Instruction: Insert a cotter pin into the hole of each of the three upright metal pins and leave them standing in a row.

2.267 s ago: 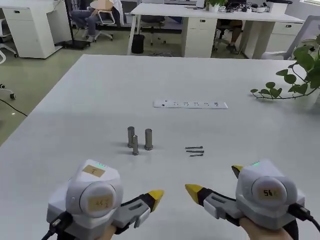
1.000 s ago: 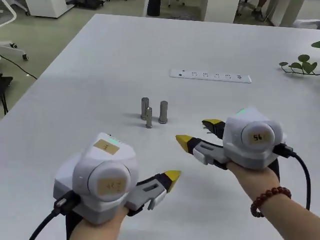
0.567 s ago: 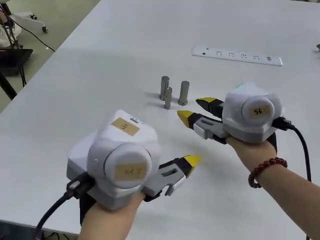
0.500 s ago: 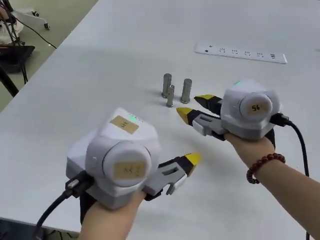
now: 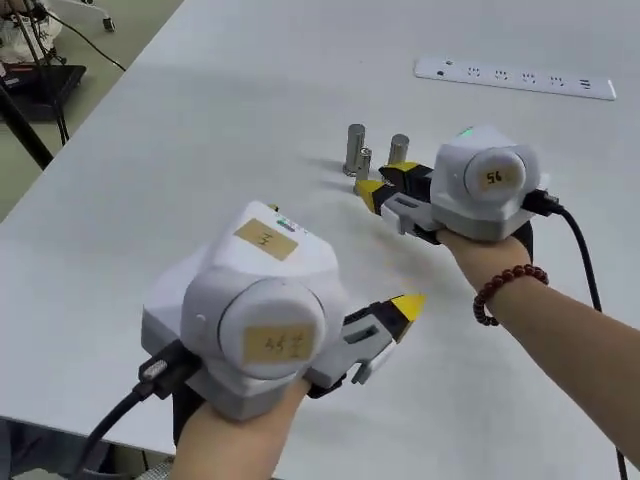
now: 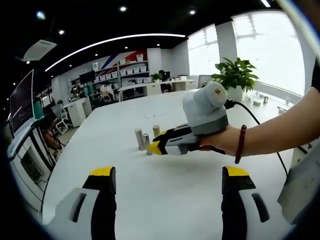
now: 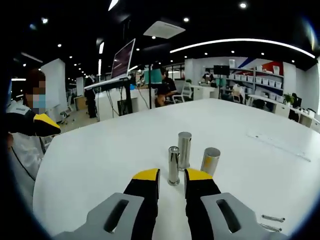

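Right gripper (image 7: 172, 176), lower centre: jaws narrowly parted, empty, just short of the front metal pin (image 7: 173, 165). Left gripper (image 6: 168, 173), bottom: wide apart, empty.

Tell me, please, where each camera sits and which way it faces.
Head view: on the headset, looking down at the table; left hand-held gripper, right hand-held gripper and a forearm show.
Left gripper view: on the left hand-held gripper, facing the right one; own jaws wide apart.
Right gripper view: on the right one, facing the three metal pins; own jaws narrowly apart.
Shared: all show the pins.
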`<state>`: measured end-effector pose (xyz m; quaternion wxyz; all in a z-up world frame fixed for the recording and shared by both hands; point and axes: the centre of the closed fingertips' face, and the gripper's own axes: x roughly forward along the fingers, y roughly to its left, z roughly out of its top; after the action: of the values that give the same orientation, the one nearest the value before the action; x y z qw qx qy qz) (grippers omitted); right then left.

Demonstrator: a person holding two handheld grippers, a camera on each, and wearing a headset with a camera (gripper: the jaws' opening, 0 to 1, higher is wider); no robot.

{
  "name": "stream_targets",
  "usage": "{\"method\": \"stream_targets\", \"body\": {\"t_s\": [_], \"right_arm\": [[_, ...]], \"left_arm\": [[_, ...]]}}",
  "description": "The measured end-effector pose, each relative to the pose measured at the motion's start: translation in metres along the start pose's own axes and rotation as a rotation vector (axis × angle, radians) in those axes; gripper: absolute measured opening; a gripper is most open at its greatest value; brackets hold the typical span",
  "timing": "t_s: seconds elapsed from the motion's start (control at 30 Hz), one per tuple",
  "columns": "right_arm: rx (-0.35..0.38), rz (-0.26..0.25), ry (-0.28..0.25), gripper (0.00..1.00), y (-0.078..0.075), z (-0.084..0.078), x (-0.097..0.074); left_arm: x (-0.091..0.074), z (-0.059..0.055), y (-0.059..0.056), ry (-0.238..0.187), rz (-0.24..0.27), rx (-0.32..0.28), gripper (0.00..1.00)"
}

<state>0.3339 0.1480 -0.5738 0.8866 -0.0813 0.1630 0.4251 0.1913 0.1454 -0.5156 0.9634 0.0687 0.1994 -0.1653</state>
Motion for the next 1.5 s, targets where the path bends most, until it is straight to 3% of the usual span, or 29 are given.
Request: {"method": "stream_targets", "body": {"t_s": [0.37, 0.8, 1.13, 1.5], "right_arm": [[0.010, 0.014, 0.002, 0.08, 0.002, 0.002, 0.013], [0.035, 0.003, 0.003, 0.05, 0.003, 0.002, 0.017], [0.056, 0.009, 0.016, 0.04, 0.005, 0.001, 0.015], [0.027, -0.001, 0.036, 0.04, 0.008, -0.004, -0.001]], "left_arm": [[0.004, 0.001, 0.003, 0.004, -0.005, 0.003, 0.84], [0.005, -0.001, 0.003, 0.015, -0.011, 0.010, 0.83], [0.006, -0.002, 0.001, 0.019, -0.013, 0.017, 0.83], [0.005, -0.001, 0.003, 0.015, -0.010, 0.019, 0.82]]}}
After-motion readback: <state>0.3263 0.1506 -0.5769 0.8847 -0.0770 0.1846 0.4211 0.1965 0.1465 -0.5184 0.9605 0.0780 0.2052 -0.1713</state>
